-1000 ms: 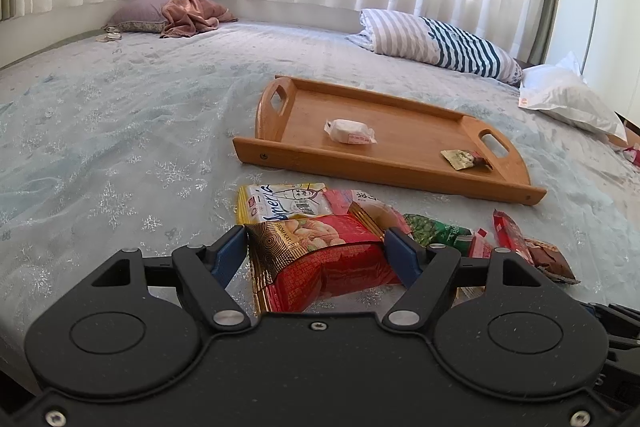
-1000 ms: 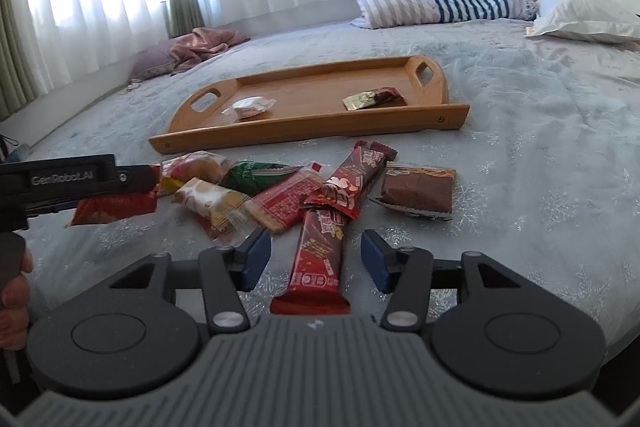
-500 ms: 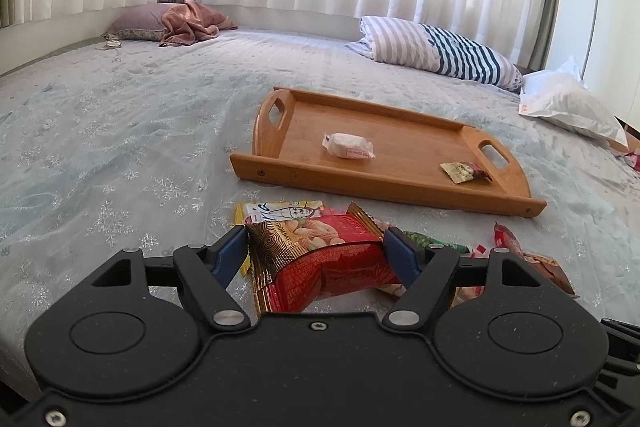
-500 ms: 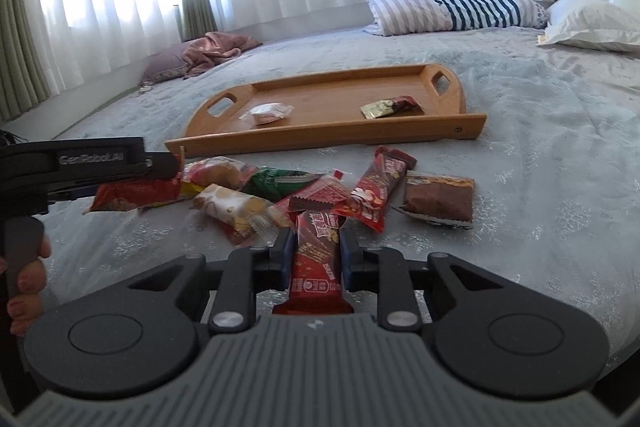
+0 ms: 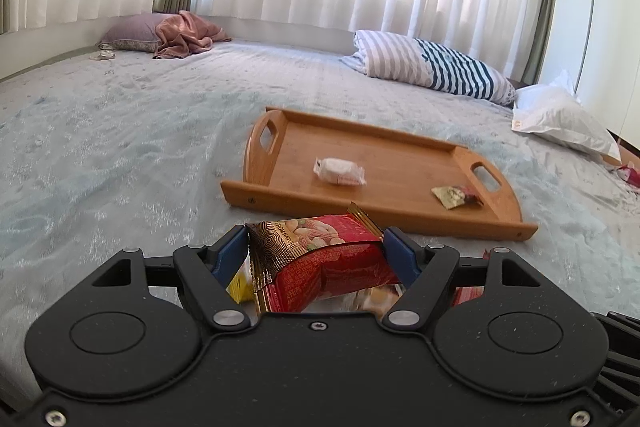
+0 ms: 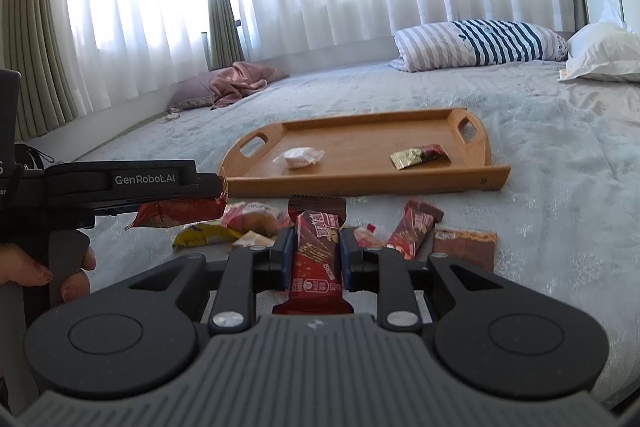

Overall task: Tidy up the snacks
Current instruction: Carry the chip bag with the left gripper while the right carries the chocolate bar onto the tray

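My left gripper is shut on a red nut packet, lifted off the bed. From the right wrist view the same gripper juts in from the left with the red nut packet hanging under it. My right gripper is shut on a red wafer bar, raised above the snack pile. Ahead lies a wooden tray holding a white wrapped sweet and a gold-and-red wrapper. The right wrist view shows the tray too.
Loose snacks lie on the pale blue bedspread: a red bar, a brown wafer pack, a yellow packet. A striped pillow, a white pillow and a pink blanket sit at the back. A hand grips the left handle.
My right gripper closed on the red wafer bar and lifted it. My left gripper rose with the nut packet, so the pile has dropped out of its view.
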Motion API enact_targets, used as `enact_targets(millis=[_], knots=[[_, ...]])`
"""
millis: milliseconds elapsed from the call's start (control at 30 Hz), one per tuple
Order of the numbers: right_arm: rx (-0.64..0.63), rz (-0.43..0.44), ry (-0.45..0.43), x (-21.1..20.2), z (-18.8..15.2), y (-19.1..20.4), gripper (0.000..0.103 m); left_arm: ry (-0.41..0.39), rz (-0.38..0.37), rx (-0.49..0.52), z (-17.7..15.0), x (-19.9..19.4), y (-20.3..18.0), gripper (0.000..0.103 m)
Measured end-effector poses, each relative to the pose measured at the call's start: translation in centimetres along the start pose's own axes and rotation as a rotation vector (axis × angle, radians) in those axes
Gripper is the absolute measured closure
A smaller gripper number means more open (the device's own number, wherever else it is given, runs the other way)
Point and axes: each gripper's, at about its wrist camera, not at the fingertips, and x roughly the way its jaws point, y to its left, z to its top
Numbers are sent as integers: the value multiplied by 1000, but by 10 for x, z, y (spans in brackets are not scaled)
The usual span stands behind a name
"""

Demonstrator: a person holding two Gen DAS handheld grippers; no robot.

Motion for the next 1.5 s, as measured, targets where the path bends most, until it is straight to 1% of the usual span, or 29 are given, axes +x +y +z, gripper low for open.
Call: enact_targets(millis=[300,500,733,933,1067,1200,1400,1500], knots=[[34,-31,-10,16,22,-18,75,0,-36,-17,21,13,2,31],[62,-43,-12,28,38,-35,75,1,-44,-28,36,25,5,31],[46,-62,-27,45,59,-49,75,-2,-54,-47,56,41,8,31],[12,-76,-27,63,72,-53,75,23,-74,-76,70,59,9,31],[27,-74,-11,76,81,-60,75,42,-84,-90,82,75,9,31],[60,-67,19,93,89,-68,75,51,-69,-91,94,93,9,31],[142,-48,75,123,101,-81,75,97,-38,-80,109,132,8,31],[143,-60,91,137,104,-84,75,122,-31,-73,113,151,5,31]])
